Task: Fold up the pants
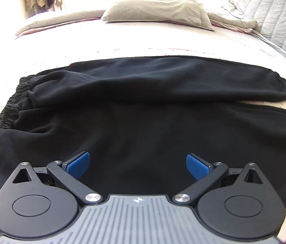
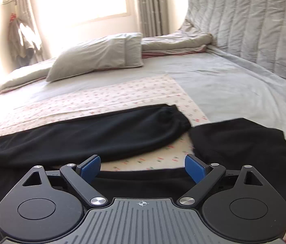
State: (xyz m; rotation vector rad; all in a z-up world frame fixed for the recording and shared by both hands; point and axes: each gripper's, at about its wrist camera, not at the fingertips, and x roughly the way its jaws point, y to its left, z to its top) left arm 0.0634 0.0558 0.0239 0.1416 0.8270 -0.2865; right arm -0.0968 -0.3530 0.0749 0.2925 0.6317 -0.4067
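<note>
Left wrist view: left tongs (image 1: 138, 164) spread over black pants (image 1: 143, 105) (right tongs (image 2: 142, 167) likewise, holding nothing)

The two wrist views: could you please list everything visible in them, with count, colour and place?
pants: one, black, spread across the near part of the bed, waistband at the left in the left wrist view, one leg doubled back at the right.
patterned sheet: one, white with small red print, under the pants.
bed cover: one, grey, over the mattress.
pillow: one, grey-beige, far side of the bed.
folded duvet: one, grey-beige, behind the pillow.
headboard: one, grey quilted, right.
curtains: grey, by the bright window.
left gripper: black with blue pads, jaws open over the pants.
right gripper: same colours, jaws open, nothing between them.
</note>
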